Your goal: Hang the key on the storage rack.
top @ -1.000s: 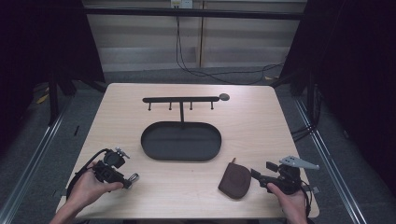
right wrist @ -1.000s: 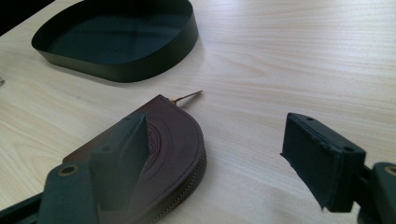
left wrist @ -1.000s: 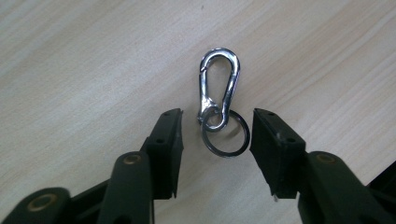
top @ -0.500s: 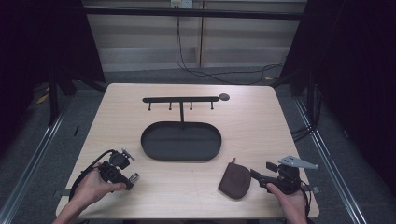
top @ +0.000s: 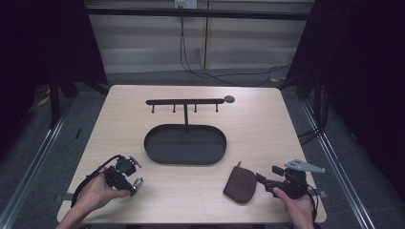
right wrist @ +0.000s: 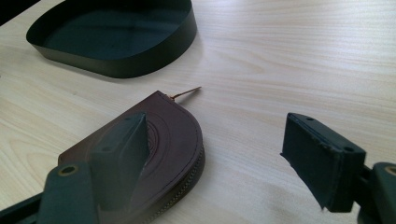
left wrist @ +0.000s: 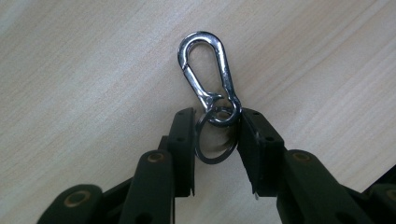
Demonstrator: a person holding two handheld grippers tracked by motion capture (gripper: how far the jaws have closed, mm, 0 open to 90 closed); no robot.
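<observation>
My left gripper (top: 132,180) rests on the table near its front left, held by a hand. In the left gripper view its jaws (left wrist: 217,128) are shut on a dark key ring (left wrist: 210,149), and a silver carabiner clip (left wrist: 205,70) hangs from the ring and lies on the wood beyond the tips (top: 137,182). My right gripper (top: 263,180) lies at the front right and points left. Its jaws (right wrist: 219,135) stand wide open. One jaw sits over the edge of a brown leather zip pouch (right wrist: 175,135) (top: 240,183); the other is out over bare wood.
A black oval tray (top: 191,145) (right wrist: 140,60) lies at the table's middle. Behind it stands a black rack with several hooks (top: 185,101). Cables trail from both grippers. The table's front edge runs just behind the hands.
The left gripper has slid slightly to the right with the key ring and clip. The right gripper and pouch have stayed put.
</observation>
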